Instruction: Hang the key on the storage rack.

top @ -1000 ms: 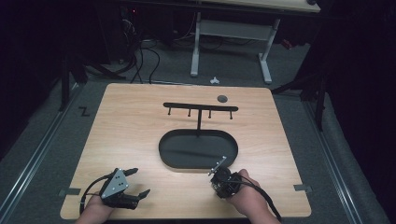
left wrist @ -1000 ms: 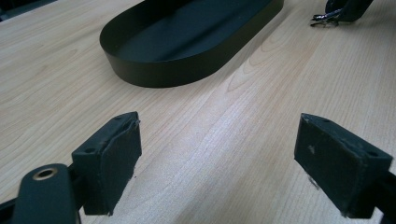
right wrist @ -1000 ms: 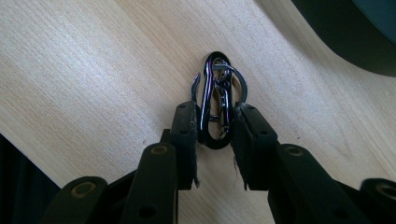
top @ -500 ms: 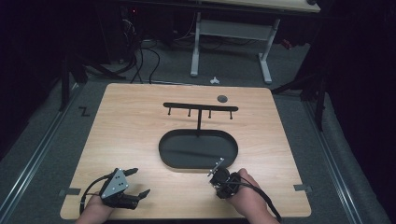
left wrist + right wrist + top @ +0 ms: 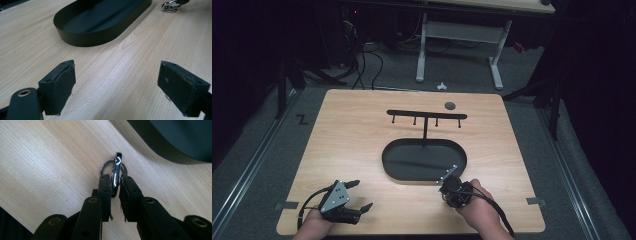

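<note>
Right gripper (image 5: 115, 185) clamped on metal clasp with key ring (image 5: 116, 168), low over table at 5 o'clock of black oval tray (image 5: 424, 161); left gripper (image 5: 117, 85) agape, idle. Keep pinch firm, lift straight; target probably hook rack (image 5: 427, 116) at 12 o'clock

The right claw (image 5: 450, 183) has drawn slightly back from the tray (image 5: 398, 170).

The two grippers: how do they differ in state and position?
The left gripper is open and holds nothing; the right gripper is shut on a metal clip. The left sits far from the tray; the right is beside its rim. Both are low over the table.
</note>
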